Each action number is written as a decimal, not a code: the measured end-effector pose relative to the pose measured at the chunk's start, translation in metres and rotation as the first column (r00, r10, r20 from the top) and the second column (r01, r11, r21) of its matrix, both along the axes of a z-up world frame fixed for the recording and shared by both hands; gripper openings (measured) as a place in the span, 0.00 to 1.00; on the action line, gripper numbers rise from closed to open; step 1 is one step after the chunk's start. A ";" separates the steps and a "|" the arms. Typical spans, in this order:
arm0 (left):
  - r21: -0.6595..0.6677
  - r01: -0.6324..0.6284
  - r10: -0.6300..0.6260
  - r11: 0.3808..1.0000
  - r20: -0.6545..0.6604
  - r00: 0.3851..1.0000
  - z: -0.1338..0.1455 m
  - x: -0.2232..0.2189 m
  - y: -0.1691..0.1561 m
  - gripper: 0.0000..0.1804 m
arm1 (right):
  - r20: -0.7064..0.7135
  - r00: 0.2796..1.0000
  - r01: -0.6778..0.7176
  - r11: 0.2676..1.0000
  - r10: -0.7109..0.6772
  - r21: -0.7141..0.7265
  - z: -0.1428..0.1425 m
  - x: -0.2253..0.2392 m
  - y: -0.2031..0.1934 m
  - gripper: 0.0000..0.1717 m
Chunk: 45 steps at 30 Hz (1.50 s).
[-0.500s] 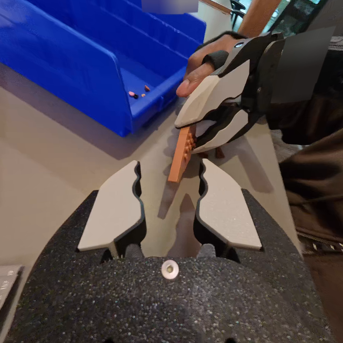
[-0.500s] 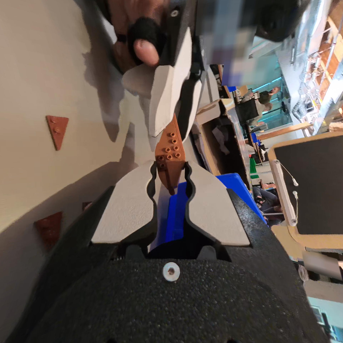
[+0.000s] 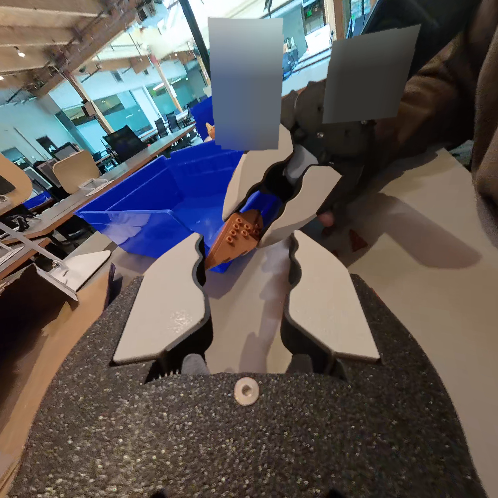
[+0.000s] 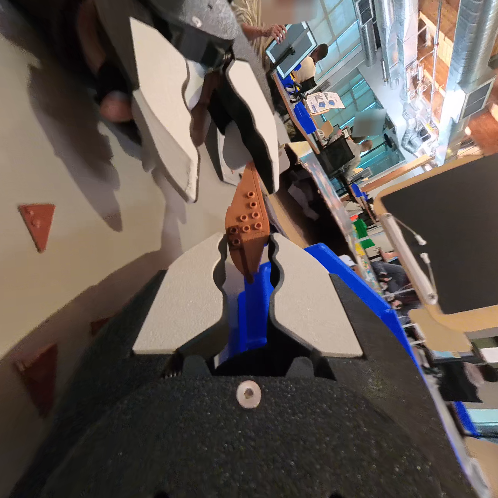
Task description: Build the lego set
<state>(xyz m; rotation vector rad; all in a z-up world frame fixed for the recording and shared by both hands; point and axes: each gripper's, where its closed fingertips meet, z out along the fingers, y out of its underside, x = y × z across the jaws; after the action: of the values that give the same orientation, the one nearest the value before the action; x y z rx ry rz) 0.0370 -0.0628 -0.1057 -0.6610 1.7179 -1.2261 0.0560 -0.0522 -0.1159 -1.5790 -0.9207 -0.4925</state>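
My right gripper point(image 4: 246, 241) is shut on a brown studded wedge plate assembly point(image 4: 248, 223), with both pads pressed on its near end. The plate sticks out forward, above the beige table point(image 4: 80, 269). My left gripper point(image 3: 246, 241) is open and holds nothing. In the left wrist view the right gripper point(image 3: 269, 204) faces it and holds the plate point(image 3: 237, 239) so that its pointed tip lies by the left finger point(image 3: 175, 296). In the right wrist view the open left gripper point(image 4: 210, 129) stands around the plate's far tip, which lies by one of its fingers point(image 4: 258, 121).
A blue bin point(image 3: 151, 215) stands on the table just behind the grippers and also shows in the right wrist view point(image 4: 350, 283). Loose brown triangular plates point(image 4: 37, 223) point(image 4: 40, 372) point(image 3: 357, 239) lie on the table. A person's dark sleeve point(image 3: 444, 107) is at the right. My two grippers' fingertips are within a few centimetres of each other.
The left gripper has tilted upward, so its view now takes in the room and the bin's inside. It stays open. The right gripper keeps its hold on the brown plate.
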 end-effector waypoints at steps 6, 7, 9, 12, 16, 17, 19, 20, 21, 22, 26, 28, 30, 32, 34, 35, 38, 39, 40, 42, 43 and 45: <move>-0.039 -0.007 0.008 0.999 0.025 1.000 0.007 0.002 0.011 0.31 | -0.072 0.997 0.004 1.000 -0.006 -0.025 0.001 0.002 0.002 0.17; -0.036 -0.006 0.007 0.999 0.025 1.000 0.007 0.002 0.011 0.31 | -0.071 0.997 0.010 1.000 -0.012 -0.029 0.000 0.003 0.003 0.17; -0.035 -0.008 0.009 0.999 0.029 1.000 0.007 0.002 0.013 0.31 | -0.078 0.997 0.024 0.999 -0.027 -0.036 -0.001 0.004 0.005 0.17; -0.078 0.003 -0.001 0.997 0.034 0.999 0.010 0.001 0.014 0.30 | -0.068 0.997 0.038 0.999 -0.040 -0.028 -0.002 0.007 0.006 0.17; -0.123 0.009 -0.004 0.992 0.040 0.999 0.014 0.001 0.018 0.29 | -0.058 0.997 0.048 0.998 -0.050 -0.036 -0.006 0.011 0.004 0.17; -0.125 0.009 -0.004 0.992 0.041 0.999 0.014 0.001 0.018 0.29 | -0.068 0.996 0.050 0.998 -0.053 -0.044 -0.008 0.012 0.004 0.17; -0.120 0.011 -0.007 0.993 0.035 0.999 0.013 0.001 0.017 0.29 | -0.106 0.993 0.045 0.997 -0.052 -0.070 -0.012 0.012 0.004 0.17; -0.114 0.010 -0.007 0.993 0.030 1.000 0.012 0.002 0.017 0.29 | -0.123 0.991 0.042 0.996 -0.053 -0.083 -0.014 0.012 0.004 0.17; -0.108 0.010 -0.007 0.994 0.028 1.000 0.012 0.002 0.016 0.29 | -0.135 0.989 0.039 0.995 -0.052 -0.094 -0.016 0.013 0.004 0.17; -0.105 0.011 -0.009 0.994 0.026 1.000 0.011 0.002 0.016 0.29 | -0.146 0.988 0.037 0.994 -0.051 -0.099 -0.016 0.013 0.005 0.17; -0.124 0.006 -0.003 0.992 0.020 1.000 0.012 0.003 0.018 0.28 | -0.167 0.984 0.043 0.993 -0.060 -0.107 -0.018 0.018 0.008 0.17; -0.154 -0.005 0.006 0.988 0.007 1.000 0.013 0.005 0.021 0.28 | -0.179 0.982 0.047 0.992 -0.068 -0.118 -0.020 0.022 0.011 0.17; -0.191 -0.013 0.012 0.981 -0.006 1.000 0.015 0.007 0.026 0.28 | -0.203 0.976 0.050 0.990 -0.076 -0.128 -0.022 0.026 0.014 0.17; -0.232 -0.021 0.019 0.972 -0.011 1.000 0.017 0.007 0.030 0.28 | -0.215 0.972 0.065 0.989 -0.093 -0.135 -0.023 0.031 0.017 0.17; -0.263 -0.026 0.020 0.964 -0.023 1.000 0.018 0.009 0.034 0.27 | -0.214 0.972 0.071 0.989 -0.099 -0.133 -0.023 0.035 0.020 0.17; -0.273 -0.029 0.020 0.962 -0.035 0.999 0.018 0.010 0.035 0.27 | -0.214 0.972 0.072 0.988 -0.101 -0.139 -0.023 0.036 0.021 0.17; -0.278 -0.046 0.032 0.959 -0.052 0.998 0.017 0.012 0.037 0.27 | -0.231 0.967 0.072 0.986 -0.106 -0.153 -0.023 0.038 0.025 0.17; -0.268 -0.062 0.046 0.962 -0.067 0.997 0.014 0.013 0.038 0.27 | -0.243 0.964 0.070 0.985 -0.108 -0.158 -0.023 0.038 0.026 0.17; -0.249 -0.084 0.063 0.965 -0.090 0.994 0.011 0.015 0.040 0.27 | -0.257 0.960 0.067 0.984 -0.109 -0.167 -0.023 0.039 0.026 0.17; -0.206 -0.134 0.104 0.969 -0.150 0.983 0.001 0.019 0.046 0.27 | -0.289 0.951 0.056 0.982 -0.108 -0.181 -0.022 0.039 0.027 0.17; -0.192 -0.166 0.131 0.967 -0.185 0.974 -0.004 0.021 0.050 0.27 | -0.310 0.945 0.051 0.982 -0.107 -0.185 -0.021 0.039 0.027 0.17; -0.183 -0.226 0.169 0.957 -0.283 0.944 -0.015 0.027 0.056 0.27 | -0.348 0.932 0.042 0.983 -0.103 -0.179 -0.017 0.040 0.027 0.17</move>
<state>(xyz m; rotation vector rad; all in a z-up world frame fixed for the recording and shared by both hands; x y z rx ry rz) 0.0637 -0.0070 -0.1211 -1.1449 1.6957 -1.2305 0.0956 -0.0255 -0.1326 -1.7893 -0.6395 -0.1696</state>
